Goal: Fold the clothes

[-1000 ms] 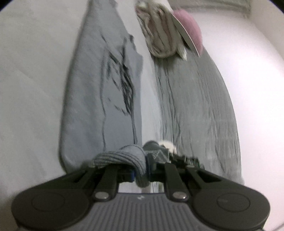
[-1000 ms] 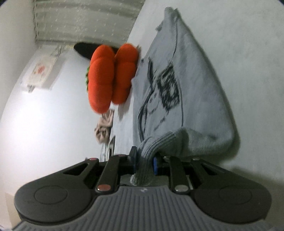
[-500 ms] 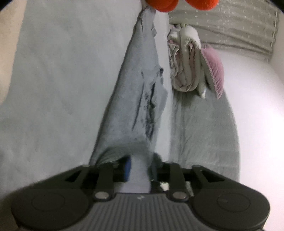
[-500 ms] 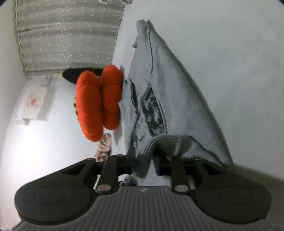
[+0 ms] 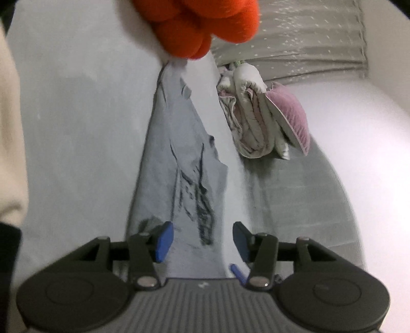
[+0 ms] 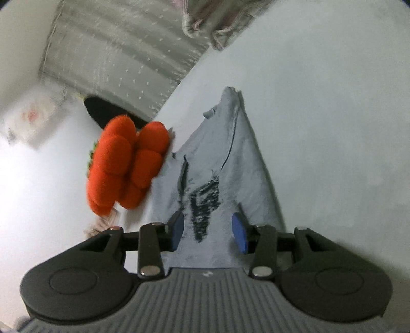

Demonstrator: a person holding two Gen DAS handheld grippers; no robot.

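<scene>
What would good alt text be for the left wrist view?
The left gripper, blue pads apart and empty, hangs over a grey sweater with a dark print lying on a pale bed. An orange plush sits beyond; bundled bedding lies right.

Soft grey knit sweater [image 5: 176,179], fuzzy orange plush [image 6: 125,166], matt bedsheet [image 6: 333,102]

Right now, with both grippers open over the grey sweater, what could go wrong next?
1. The left gripper and right gripper, jaws just opened, have pads close above the grey sweater; pulling away could snag it and spoil the fold.
2. The orange plush sits against the sweater's edge and may get knocked.
3. The rolled bundle crowds the other side.
</scene>
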